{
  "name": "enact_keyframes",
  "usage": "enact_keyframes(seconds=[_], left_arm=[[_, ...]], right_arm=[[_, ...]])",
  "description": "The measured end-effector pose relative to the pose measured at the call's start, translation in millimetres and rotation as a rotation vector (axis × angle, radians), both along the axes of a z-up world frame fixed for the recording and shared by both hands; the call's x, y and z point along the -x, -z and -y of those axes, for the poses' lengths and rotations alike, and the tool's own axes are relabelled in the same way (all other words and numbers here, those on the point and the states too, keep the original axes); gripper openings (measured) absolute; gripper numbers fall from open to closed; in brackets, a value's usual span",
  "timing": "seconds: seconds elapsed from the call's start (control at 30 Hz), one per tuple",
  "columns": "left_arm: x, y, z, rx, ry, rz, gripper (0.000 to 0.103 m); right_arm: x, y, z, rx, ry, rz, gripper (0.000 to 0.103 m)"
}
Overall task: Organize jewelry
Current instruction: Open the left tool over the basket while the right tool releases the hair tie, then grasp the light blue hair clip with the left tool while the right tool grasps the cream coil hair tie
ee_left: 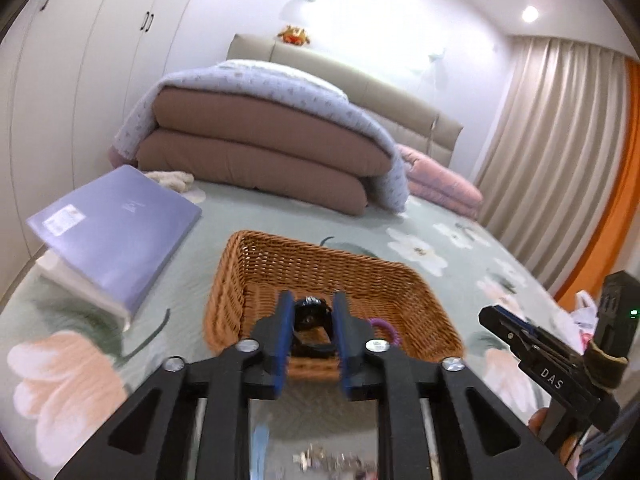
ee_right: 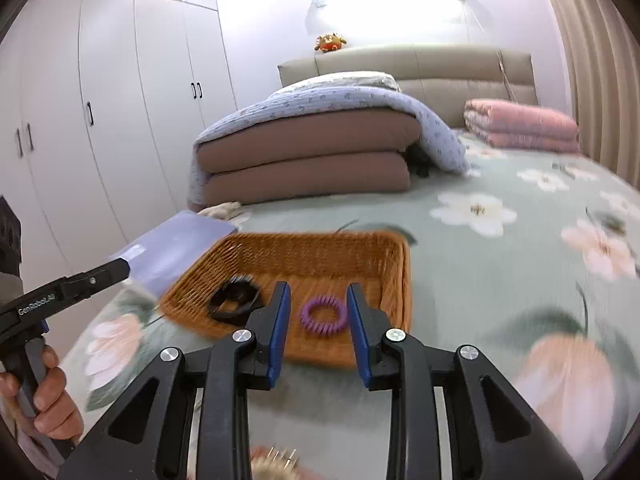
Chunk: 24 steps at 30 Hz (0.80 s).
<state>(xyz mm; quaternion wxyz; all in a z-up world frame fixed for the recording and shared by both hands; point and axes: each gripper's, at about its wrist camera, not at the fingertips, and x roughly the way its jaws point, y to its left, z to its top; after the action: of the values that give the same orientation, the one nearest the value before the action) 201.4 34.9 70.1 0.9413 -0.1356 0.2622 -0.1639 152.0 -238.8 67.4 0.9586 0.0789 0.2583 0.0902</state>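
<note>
Both items lie in the wicker basket [ee_right: 394, 276] on the bed [ee_right: 500, 264]. The black hair clip [ee_right: 236, 300] sits at its left, the purple coil tie [ee_right: 323, 315] at its right, apart. Left tongs [ee_left: 311, 322] are partly open, empty, in line with the clip. Right tongs [ee_right: 318, 320] are partly open, empty, in line with the tie. More jewelry, blurred, lies near the cameras, behind the tongs; judged next target.

White wardrobes [ee_right: 120, 92] line the left wall beside a bed [ee_right: 500, 264] with a beige headboard [ee_right: 440, 64]. Beige curtains [ee_left: 560, 128] hang at the right. A ceiling light [ee_left: 530, 14] glows.
</note>
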Motion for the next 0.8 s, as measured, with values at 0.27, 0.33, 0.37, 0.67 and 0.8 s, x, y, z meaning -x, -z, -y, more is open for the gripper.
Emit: enact_keyframes(seconds=[0.27, 0.33, 0.37, 0.67, 0.8], left_arm=[[55, 20, -30, -0.038, -0.075, -0.057, 0.05], [56, 37, -35, -0.023, -0.076, -0.087, 0.05], [53, 46, -37, -0.014, -0.077, -0.109, 0.05], [24, 92, -34, -0.019, -0.043, -0.28, 0.05], [22, 100, -33, -0.01, -0.028, -0.305, 0.05]], right_arm=[[43, 41, -3, -0.084, -0.073, -0.161, 0.033], [49, 53, -1, -0.069, -0.07, -0.184, 0.033], [50, 57, -1, -0.065, -0.072, -0.195, 0.033], [54, 85, -13, 0.015, -0.143, -0.282, 0.033], [56, 91, -26, 0.084, -0.141, -0.286, 0.033]])
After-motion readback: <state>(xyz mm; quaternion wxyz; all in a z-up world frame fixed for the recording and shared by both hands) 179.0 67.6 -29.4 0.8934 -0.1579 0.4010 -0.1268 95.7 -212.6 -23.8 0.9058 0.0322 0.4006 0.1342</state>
